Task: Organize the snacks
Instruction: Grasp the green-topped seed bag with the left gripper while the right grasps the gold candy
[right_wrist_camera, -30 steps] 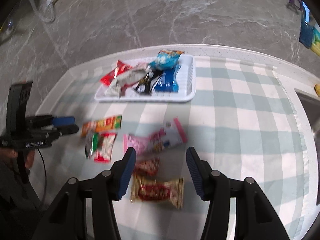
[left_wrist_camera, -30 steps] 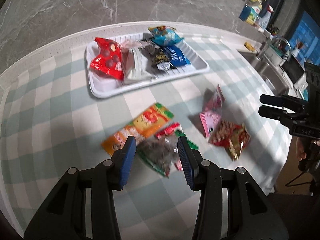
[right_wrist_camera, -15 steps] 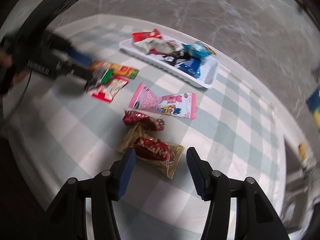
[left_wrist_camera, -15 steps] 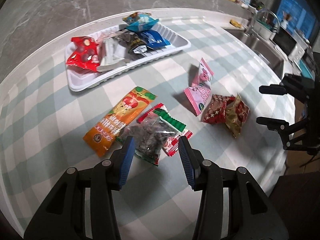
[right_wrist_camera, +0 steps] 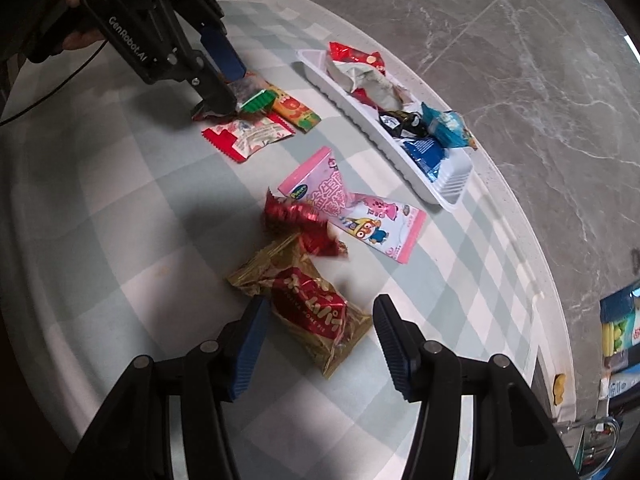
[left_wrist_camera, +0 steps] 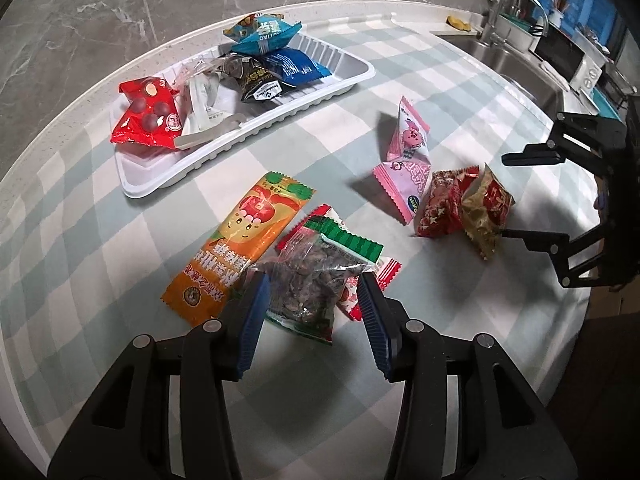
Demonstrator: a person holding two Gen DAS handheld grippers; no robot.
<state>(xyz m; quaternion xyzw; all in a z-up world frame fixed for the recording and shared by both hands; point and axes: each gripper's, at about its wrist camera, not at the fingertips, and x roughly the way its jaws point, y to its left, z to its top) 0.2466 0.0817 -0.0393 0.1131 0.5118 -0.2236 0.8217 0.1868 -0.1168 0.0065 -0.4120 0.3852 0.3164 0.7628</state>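
On a round table covered in a pale green checked cloth (left_wrist_camera: 460, 92), a white tray (left_wrist_camera: 348, 80) near the far edge already held several snack packets, among them a red one (left_wrist_camera: 148, 114) and a blue one (left_wrist_camera: 296, 66). The left gripper (left_wrist_camera: 312, 300) pointed steeply down with its jaws partly apart around a clear, green-topped bag of dark snacks (left_wrist_camera: 312, 280), an orange packet (left_wrist_camera: 240, 244) touching that bag. The right gripper (right_wrist_camera: 318, 320) stood with jaws apart around a gold and red packet (right_wrist_camera: 312, 312), the pads not pressing it. A pink packet (right_wrist_camera: 352, 208) lay between there and the tray.
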